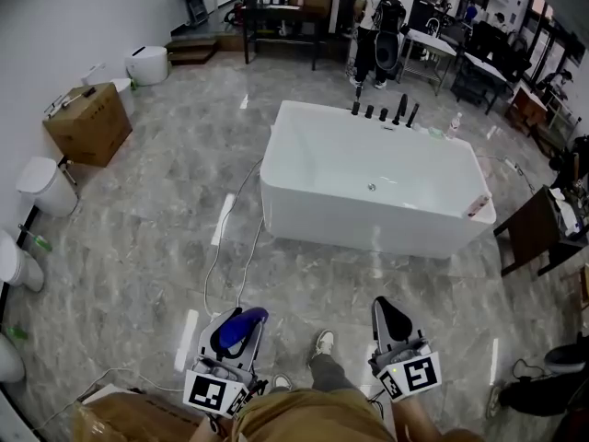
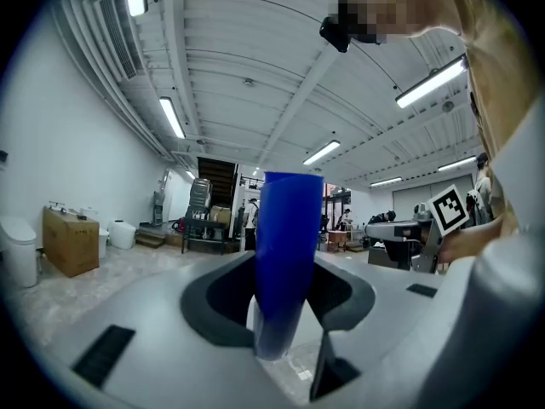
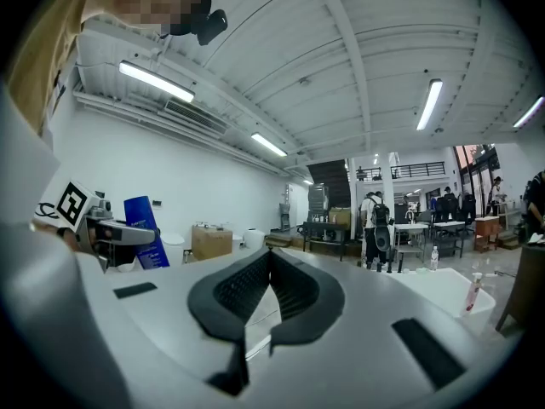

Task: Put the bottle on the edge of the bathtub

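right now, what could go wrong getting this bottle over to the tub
1. White cable lies on the floor between you and the bathtub: trip hazard.
2. Left tongs grip the blue bottle near one end, so it may swing or slip.
3. The rim looks narrow; the bottle could topple in.

The floor is of grey marble and it shines under the lamps. By the left wall stands a cardboard box, and near it, closer to me, a white toilet. Another white fixture stands further back. A thin cable lies in a curve on the floor. At the far side a person with a black backpack stands, back turned, between a black table and a white table. At the right is a dark chair.
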`<state>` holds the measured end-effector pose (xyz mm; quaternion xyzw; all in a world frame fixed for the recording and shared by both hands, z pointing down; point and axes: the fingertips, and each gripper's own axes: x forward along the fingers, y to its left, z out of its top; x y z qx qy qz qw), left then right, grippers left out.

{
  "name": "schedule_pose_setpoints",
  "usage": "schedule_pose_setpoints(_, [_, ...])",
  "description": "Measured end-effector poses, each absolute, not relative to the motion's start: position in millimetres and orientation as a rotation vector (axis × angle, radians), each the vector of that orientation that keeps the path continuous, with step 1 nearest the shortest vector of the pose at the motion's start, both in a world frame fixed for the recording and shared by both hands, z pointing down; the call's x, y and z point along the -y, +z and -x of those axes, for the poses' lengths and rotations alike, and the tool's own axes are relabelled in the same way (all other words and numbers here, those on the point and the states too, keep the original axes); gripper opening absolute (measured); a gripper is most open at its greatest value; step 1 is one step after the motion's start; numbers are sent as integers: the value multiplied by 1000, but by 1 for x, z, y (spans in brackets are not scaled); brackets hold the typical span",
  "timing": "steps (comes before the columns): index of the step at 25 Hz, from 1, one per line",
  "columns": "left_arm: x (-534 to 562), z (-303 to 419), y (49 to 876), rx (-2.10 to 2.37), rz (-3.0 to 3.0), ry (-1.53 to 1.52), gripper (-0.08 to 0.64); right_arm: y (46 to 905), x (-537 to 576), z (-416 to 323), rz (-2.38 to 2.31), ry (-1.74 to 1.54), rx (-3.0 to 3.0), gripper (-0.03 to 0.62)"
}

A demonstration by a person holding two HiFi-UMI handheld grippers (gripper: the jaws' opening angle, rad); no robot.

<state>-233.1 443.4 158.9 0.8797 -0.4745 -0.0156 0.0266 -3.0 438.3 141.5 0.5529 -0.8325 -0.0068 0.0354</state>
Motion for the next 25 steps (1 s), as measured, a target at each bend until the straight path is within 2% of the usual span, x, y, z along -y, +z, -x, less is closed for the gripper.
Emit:
schedule_pose_setpoints(14, [-304,211,149,1656,-2608,-21,158,147,-267,-44,-1611,23,2669,5])
schedule_pose_setpoints(25, [-192,140,139,1705,-2570,-29,158,150,-160,-109,-1531,54,2714,5])
